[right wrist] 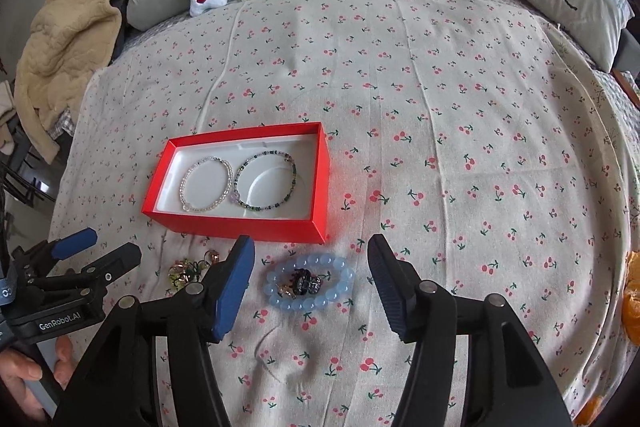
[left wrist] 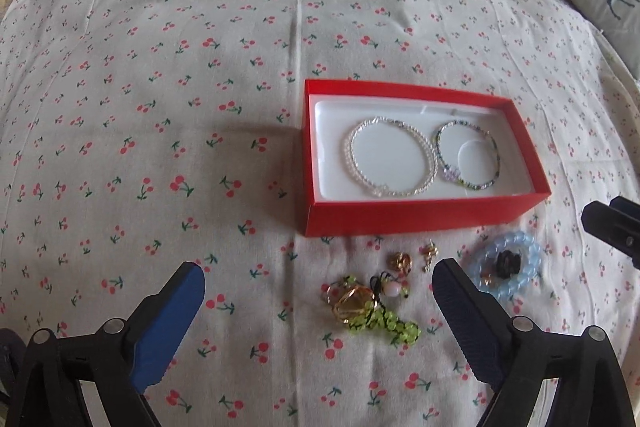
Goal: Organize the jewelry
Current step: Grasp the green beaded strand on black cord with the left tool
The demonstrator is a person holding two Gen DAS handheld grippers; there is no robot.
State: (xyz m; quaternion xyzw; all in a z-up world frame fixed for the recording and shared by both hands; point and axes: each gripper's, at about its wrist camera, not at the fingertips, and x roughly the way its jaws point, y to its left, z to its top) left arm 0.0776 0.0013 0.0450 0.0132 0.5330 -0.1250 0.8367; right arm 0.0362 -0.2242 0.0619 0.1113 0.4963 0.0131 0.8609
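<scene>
Right wrist: tongs (right wrist: 310, 279) spread above blue bracelet (right wrist: 310, 285)

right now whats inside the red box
Inside the red box lie two bracelets on a white liner: a clear beaded bracelet and a dark green beaded bracelet. Anything under the liner is hidden.
</scene>
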